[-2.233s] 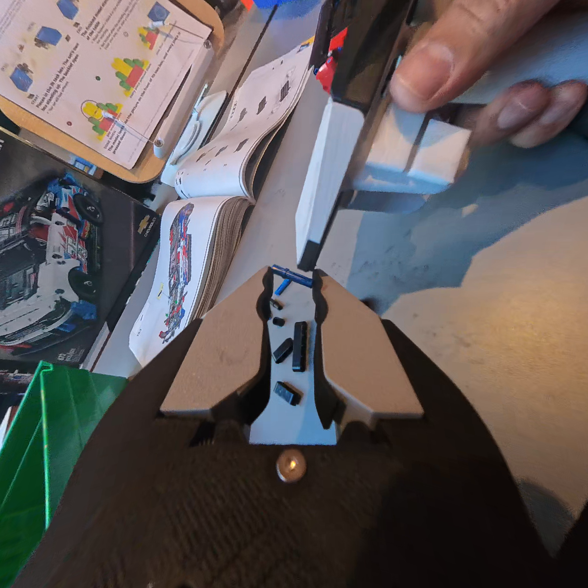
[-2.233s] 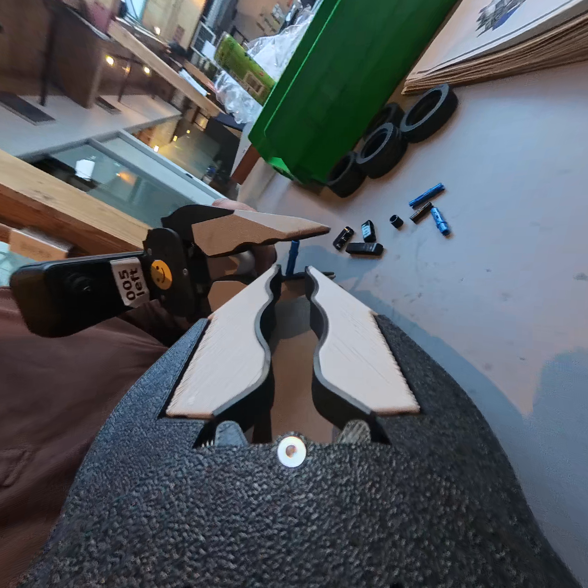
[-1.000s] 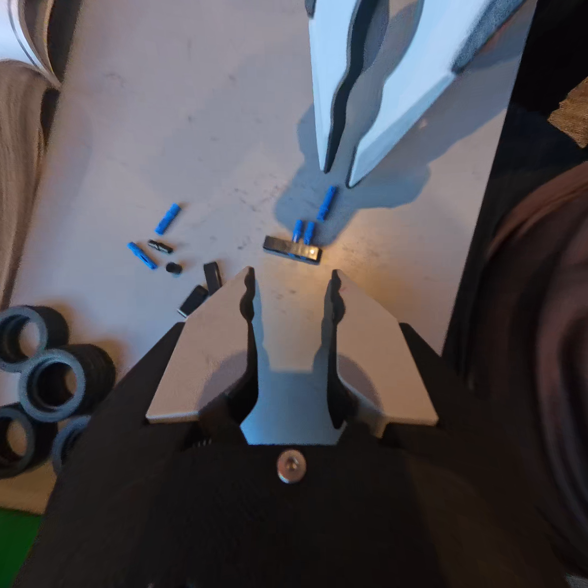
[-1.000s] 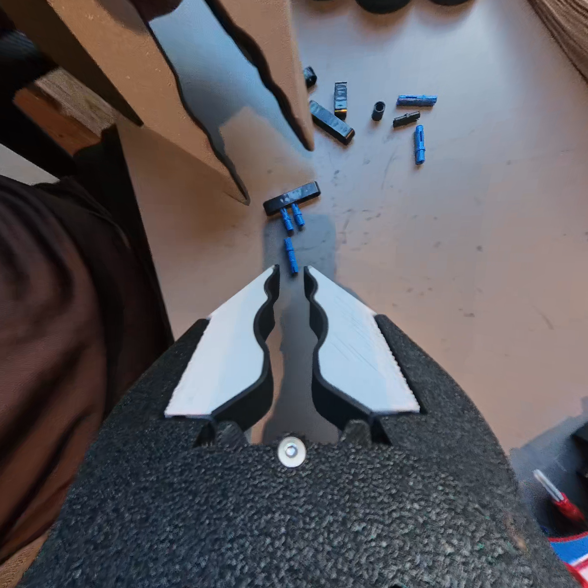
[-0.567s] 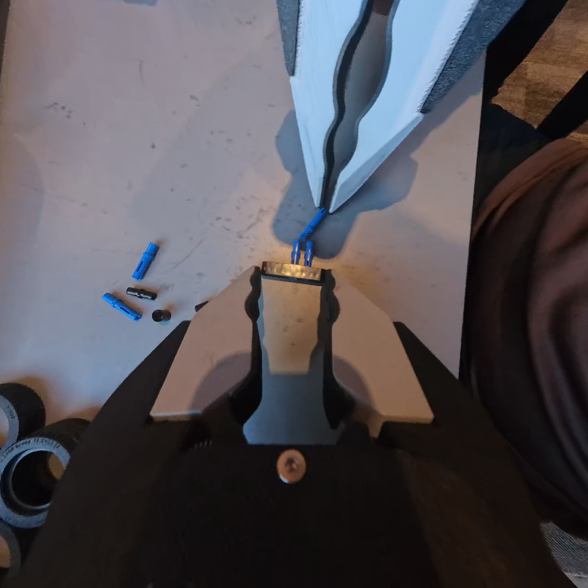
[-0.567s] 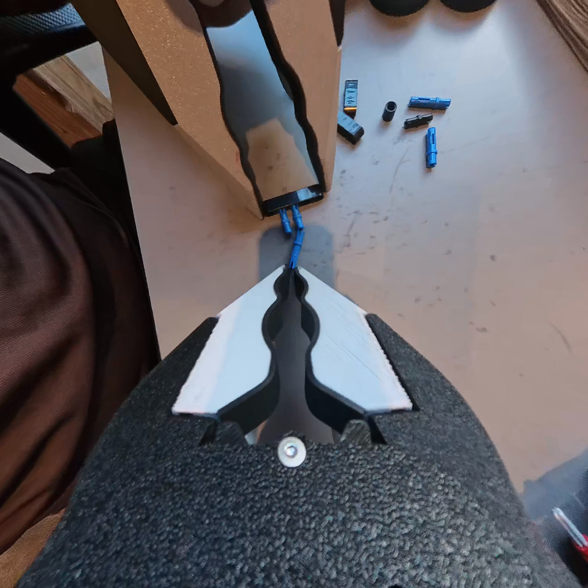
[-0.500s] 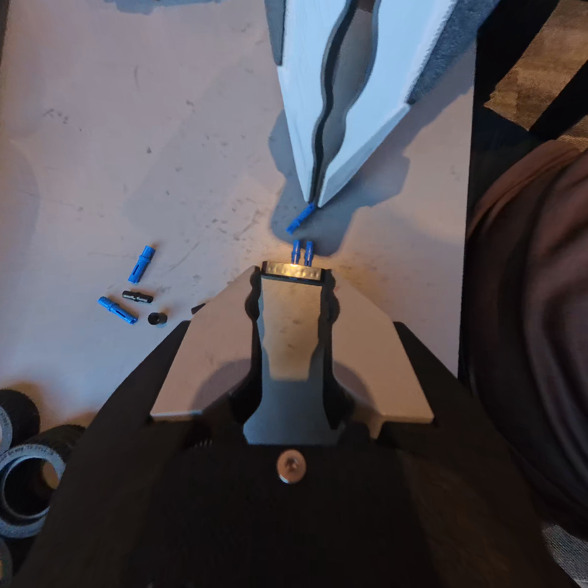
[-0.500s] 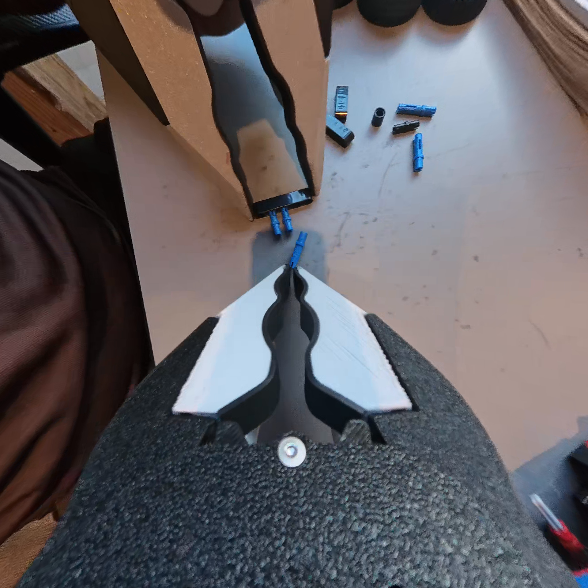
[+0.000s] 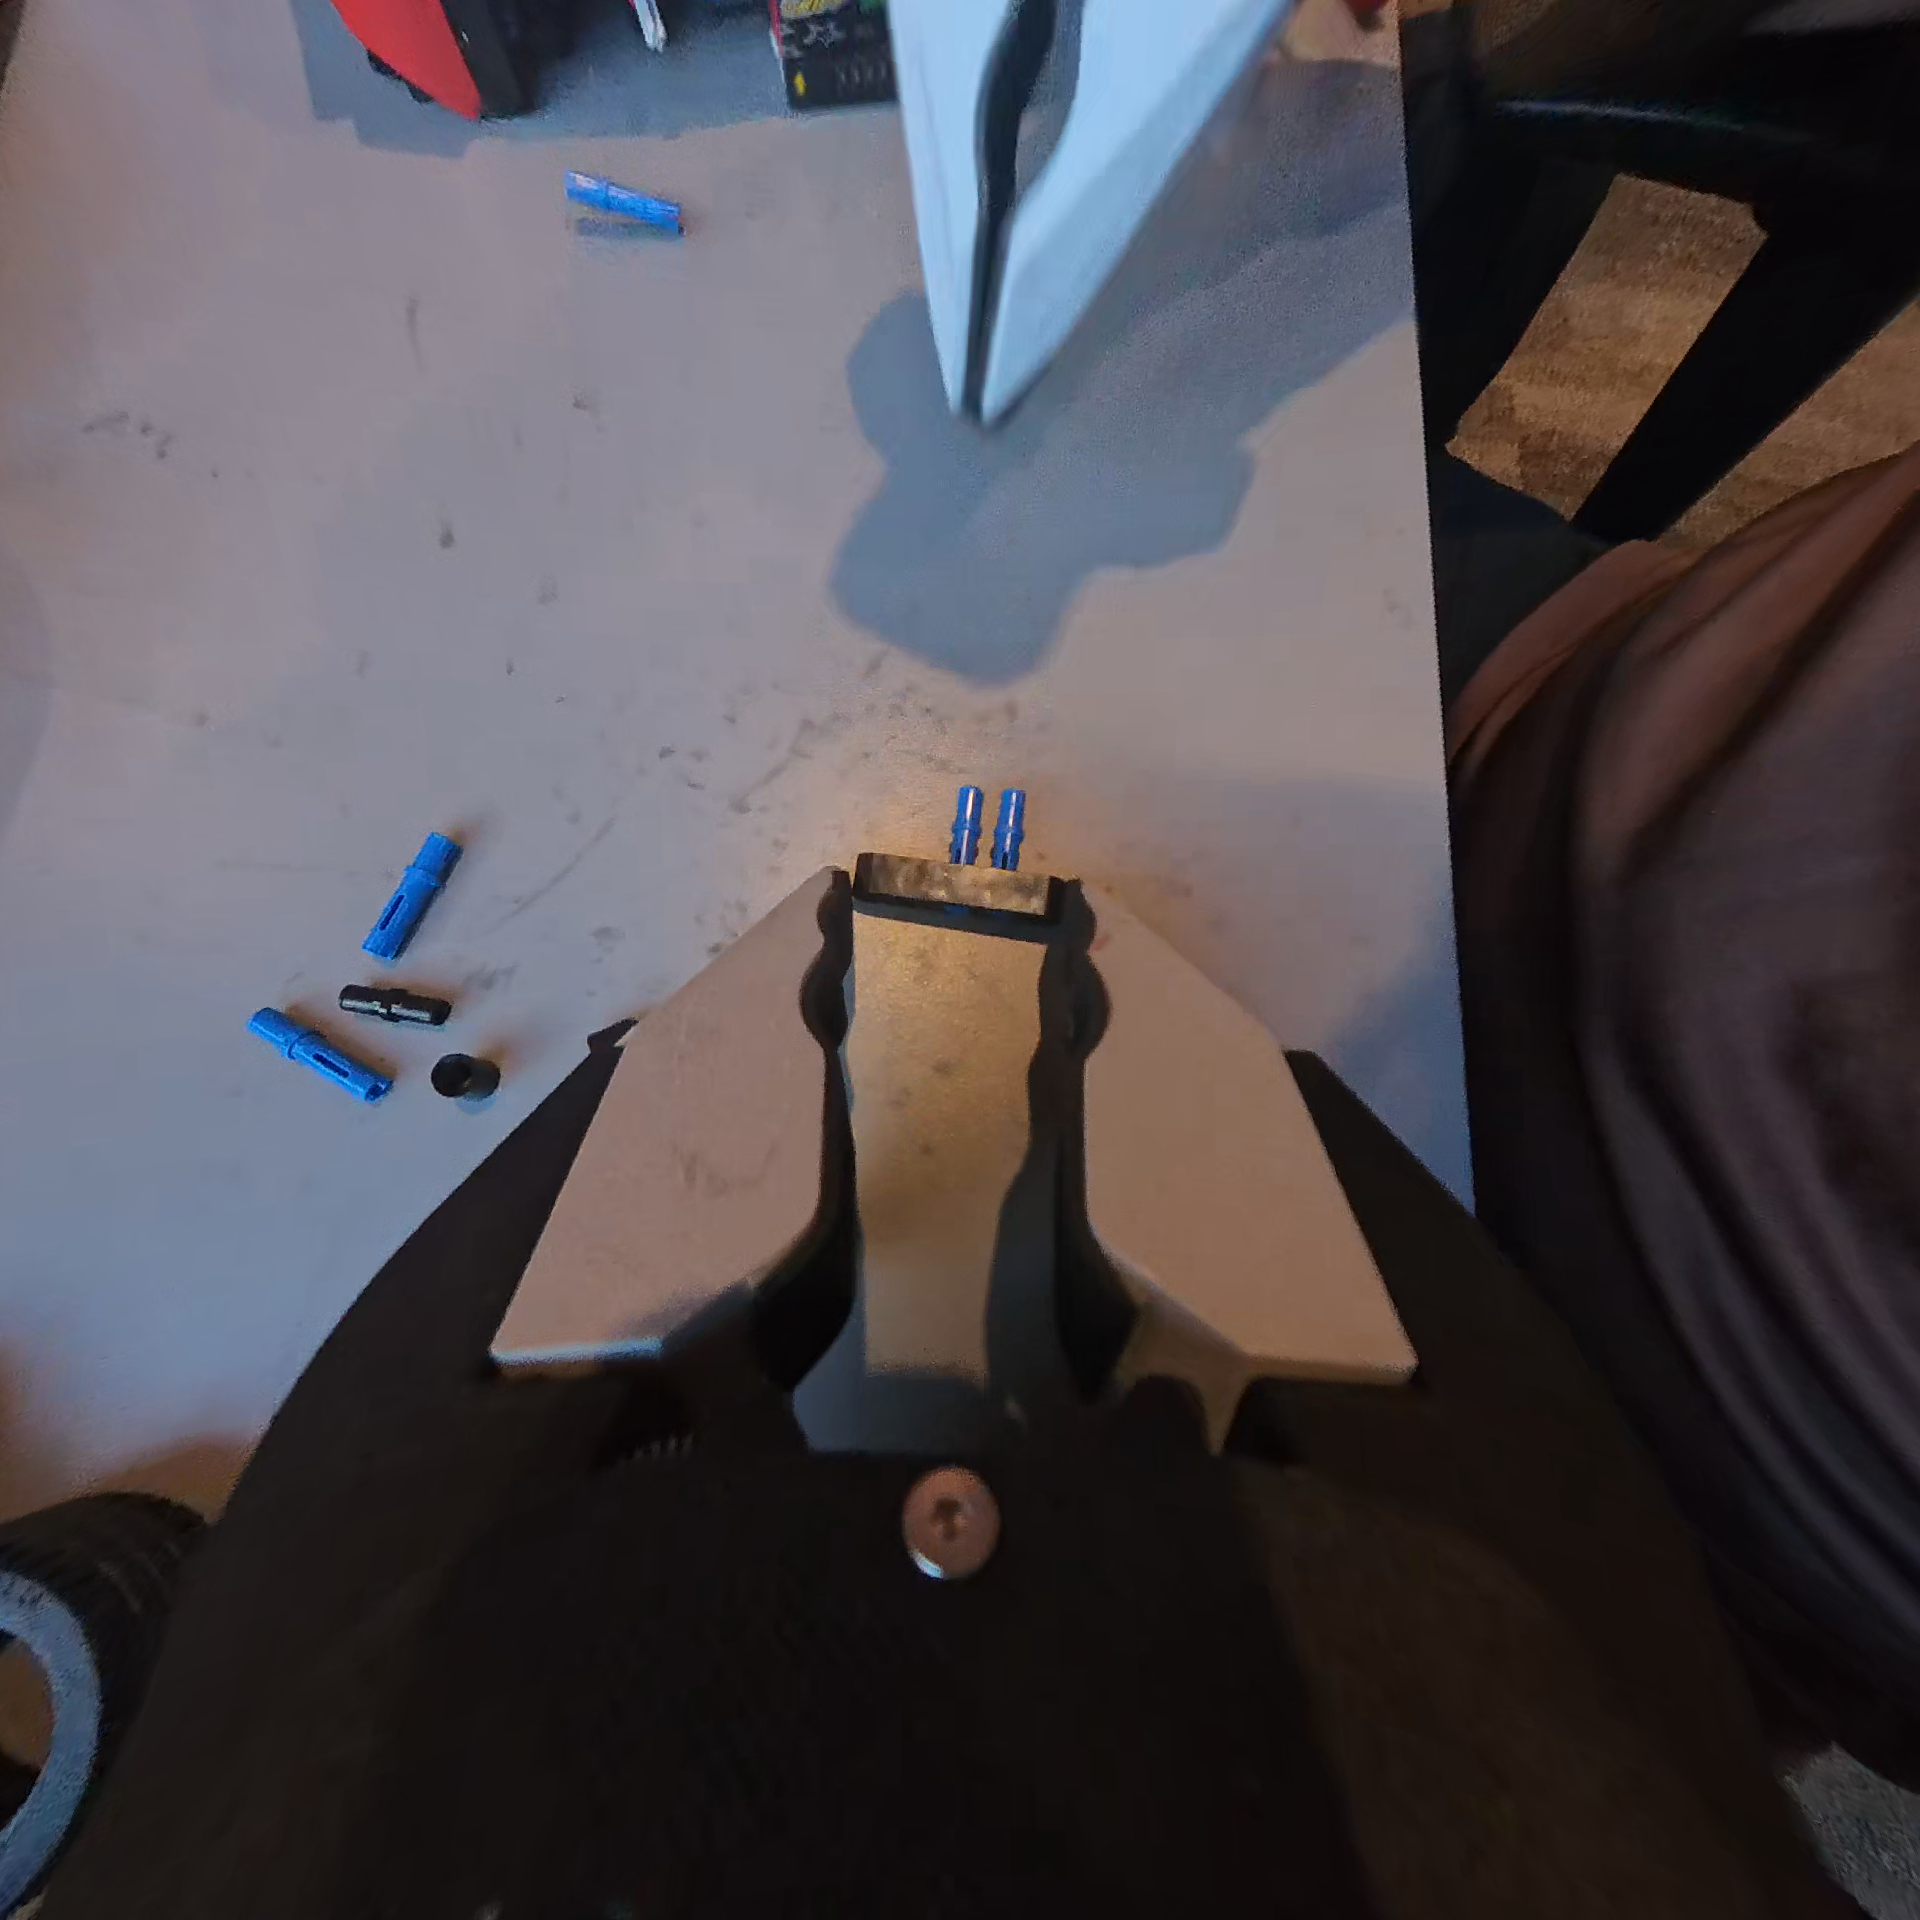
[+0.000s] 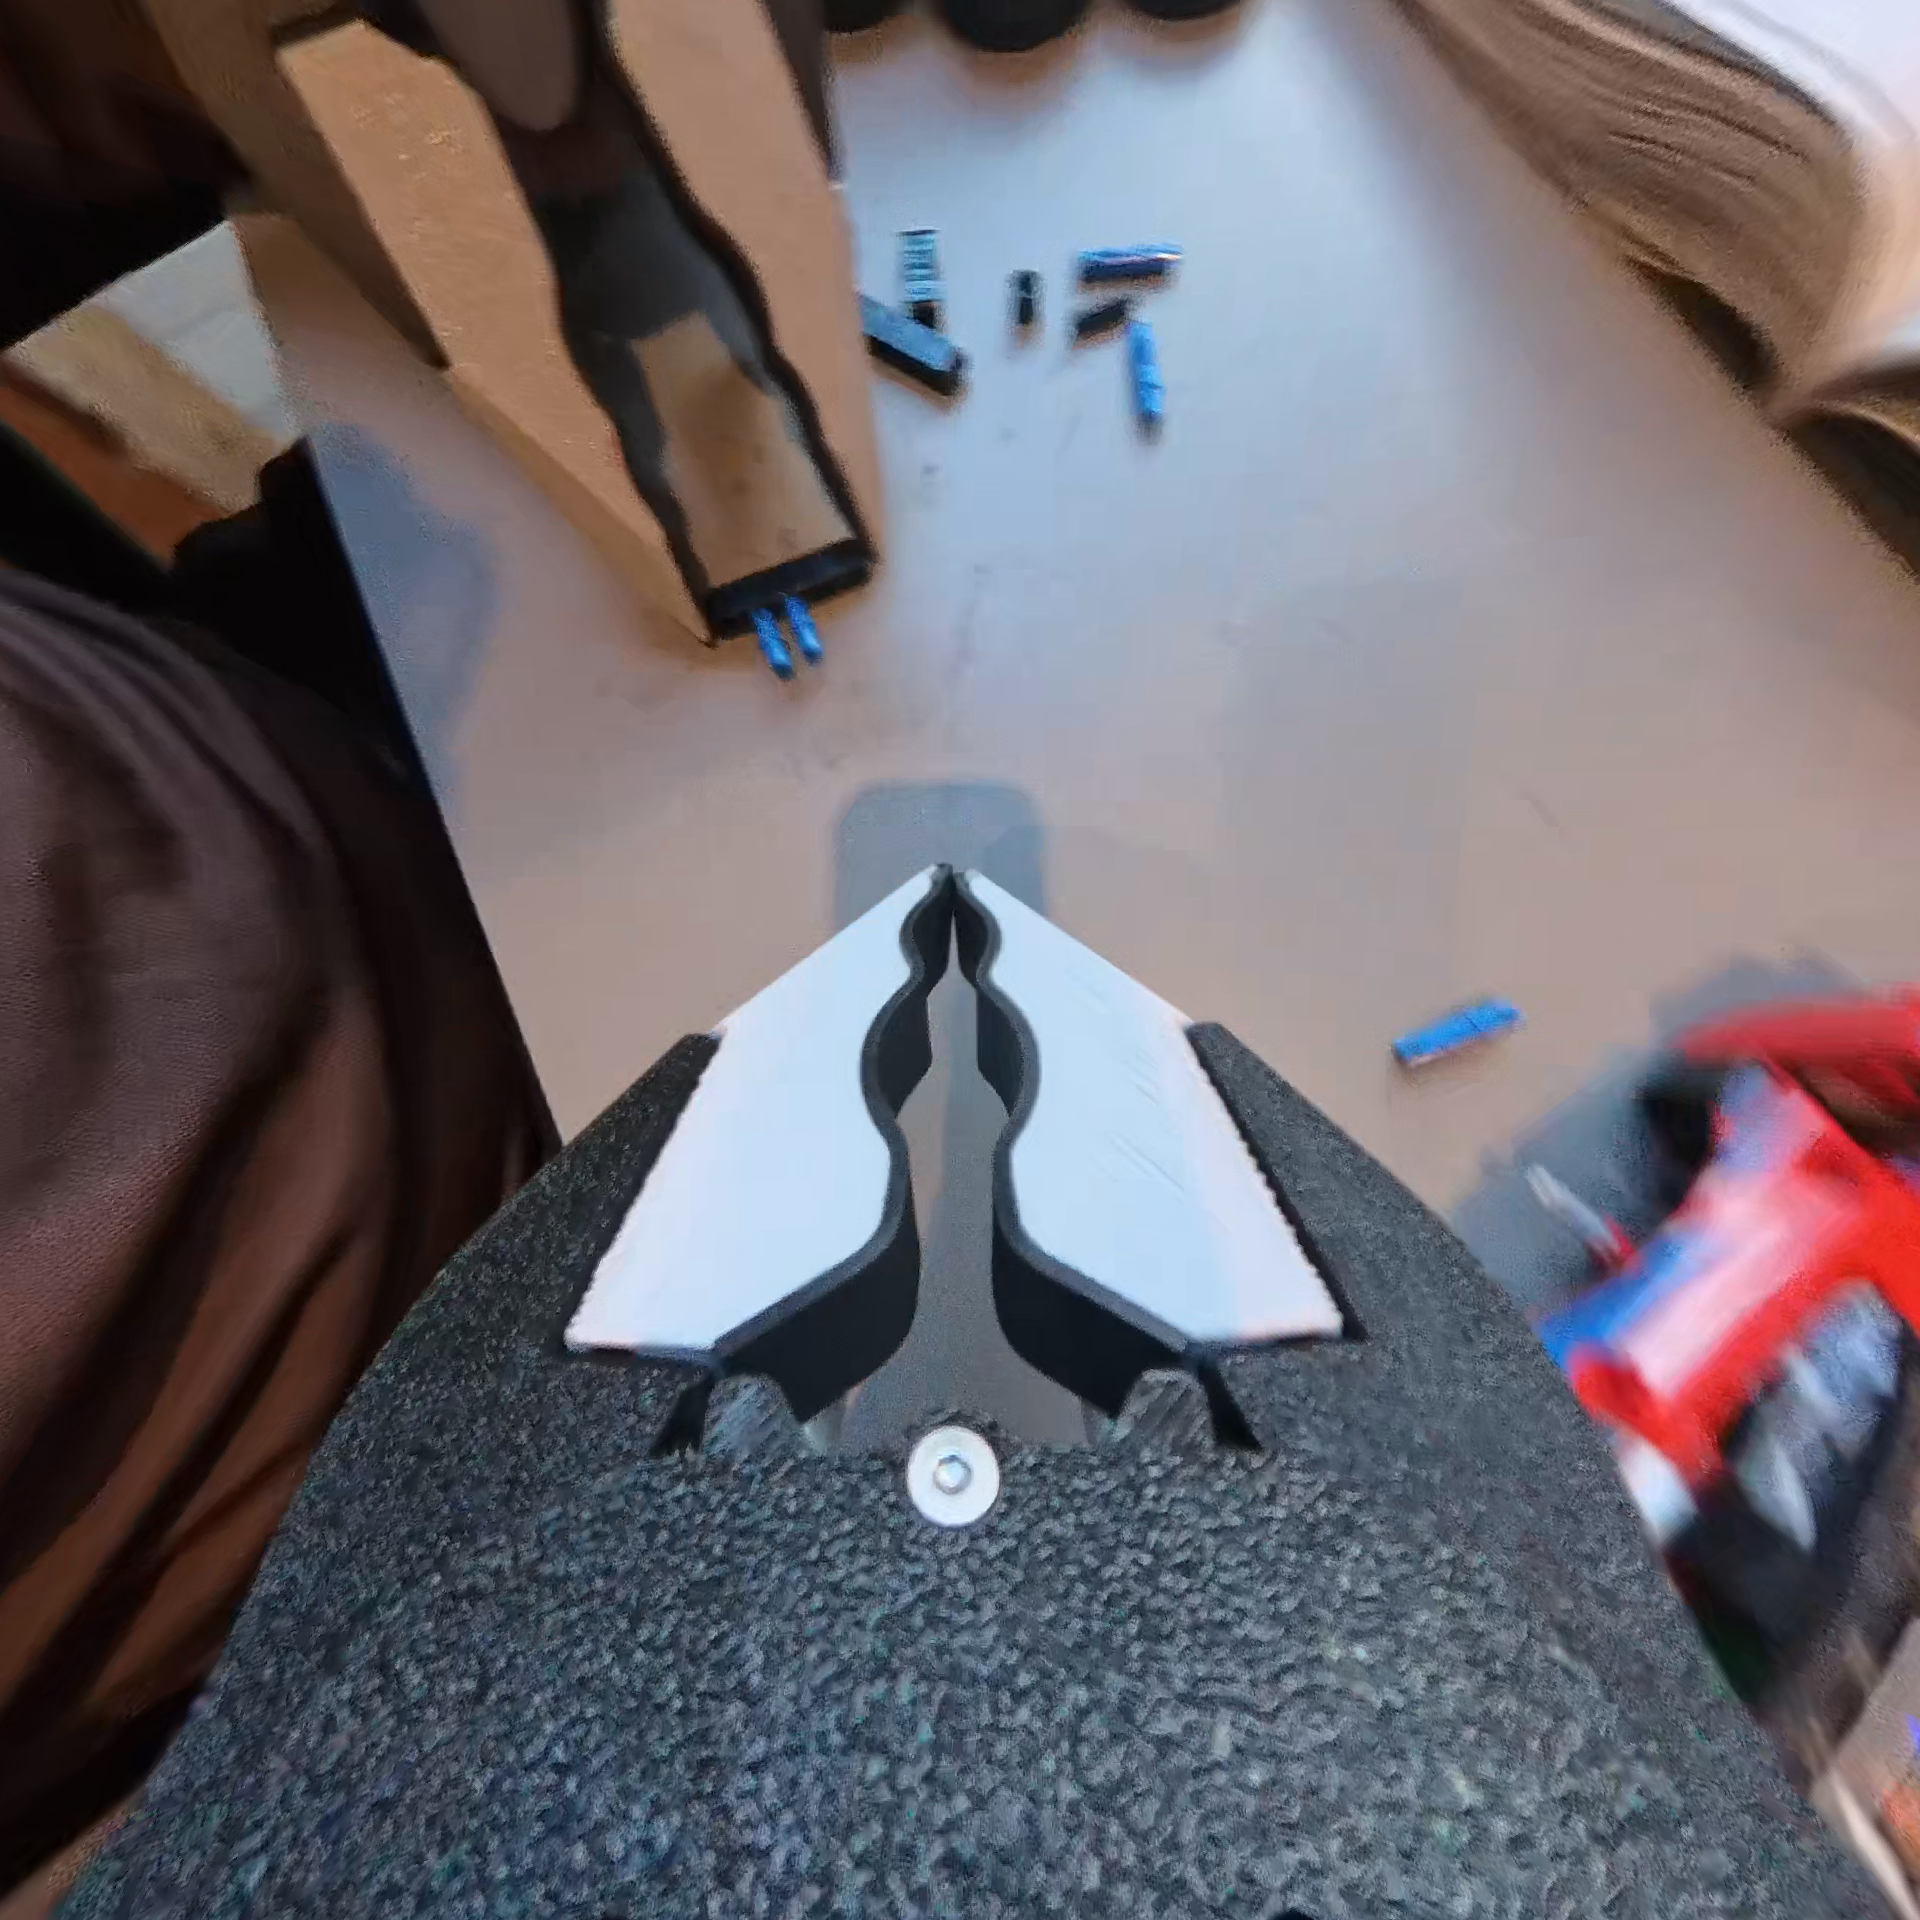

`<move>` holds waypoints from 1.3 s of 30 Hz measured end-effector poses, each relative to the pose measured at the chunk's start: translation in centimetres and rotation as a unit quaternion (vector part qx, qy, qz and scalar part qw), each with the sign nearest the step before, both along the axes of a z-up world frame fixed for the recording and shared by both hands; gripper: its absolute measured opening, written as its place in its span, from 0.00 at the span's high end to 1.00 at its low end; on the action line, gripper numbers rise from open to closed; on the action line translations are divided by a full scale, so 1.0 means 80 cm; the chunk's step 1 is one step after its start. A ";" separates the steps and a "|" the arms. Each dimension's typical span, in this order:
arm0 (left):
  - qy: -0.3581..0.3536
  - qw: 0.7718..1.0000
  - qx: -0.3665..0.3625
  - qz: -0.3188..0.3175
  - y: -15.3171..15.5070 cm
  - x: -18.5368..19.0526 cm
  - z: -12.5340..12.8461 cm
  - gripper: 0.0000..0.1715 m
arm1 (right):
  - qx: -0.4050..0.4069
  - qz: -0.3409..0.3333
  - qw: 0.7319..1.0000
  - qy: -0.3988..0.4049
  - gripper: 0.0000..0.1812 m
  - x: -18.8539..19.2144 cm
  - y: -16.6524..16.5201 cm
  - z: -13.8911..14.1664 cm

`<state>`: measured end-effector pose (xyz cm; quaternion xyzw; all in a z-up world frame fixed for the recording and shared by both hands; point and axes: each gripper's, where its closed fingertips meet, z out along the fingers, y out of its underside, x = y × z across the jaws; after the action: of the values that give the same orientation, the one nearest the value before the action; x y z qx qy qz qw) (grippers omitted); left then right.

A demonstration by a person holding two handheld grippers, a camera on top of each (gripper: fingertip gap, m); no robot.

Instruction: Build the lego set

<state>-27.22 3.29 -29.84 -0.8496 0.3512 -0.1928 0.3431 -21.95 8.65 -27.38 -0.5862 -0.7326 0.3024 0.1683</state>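
Observation:
My left gripper is shut on a short black beam held crosswise at its fingertips, just above the table. Two blue pins stick out of the beam's far side. My right gripper is shut with nothing between its tips. It hangs over the table, well apart from the beam. It also shows in the left wrist view. A loose blue pin lies on the table to its right, and also shows in the left wrist view. The left gripper with the beam shows at upper left.
Two blue pins, a black pin and a black bush lie left of my left gripper. Black tyres sit at lower left. A red car build and an open booklet are nearby. The table edge is at right. There is about 9 centimetres between the tips of the two grippers. To the black bush: left tips about 7 centimetres, right tips about 15 centimetres.
My right gripper has pulled back from the beam and no longer holds the blue pin, which now lies on the table farther off. My left gripper still holds the beam.

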 end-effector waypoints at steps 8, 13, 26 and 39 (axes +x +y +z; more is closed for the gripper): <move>0.015 1.000 0.016 0.009 0.001 -0.001 -0.001 0.78 | 0.045 -0.218 0.974 0.029 0.93 0.075 0.086 0.045; 0.028 0.999 0.027 0.032 0.005 -0.002 -0.002 0.77 | 0.069 -0.258 0.964 0.017 0.90 0.071 0.084 0.013; 0.027 0.997 0.026 0.067 0.009 -0.010 -0.002 0.78 | 0.291 -0.274 0.914 -0.068 1.00 0.132 0.134 -0.005; 0.025 0.997 0.025 0.070 0.009 -0.010 -0.002 0.78 | 0.197 -0.312 0.929 -0.006 0.94 0.091 0.137 -0.007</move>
<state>-28.03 4.01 -30.01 -0.8677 0.3044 -0.1379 0.3679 -14.67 19.62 -27.92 -0.7420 -0.5586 0.0805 0.3617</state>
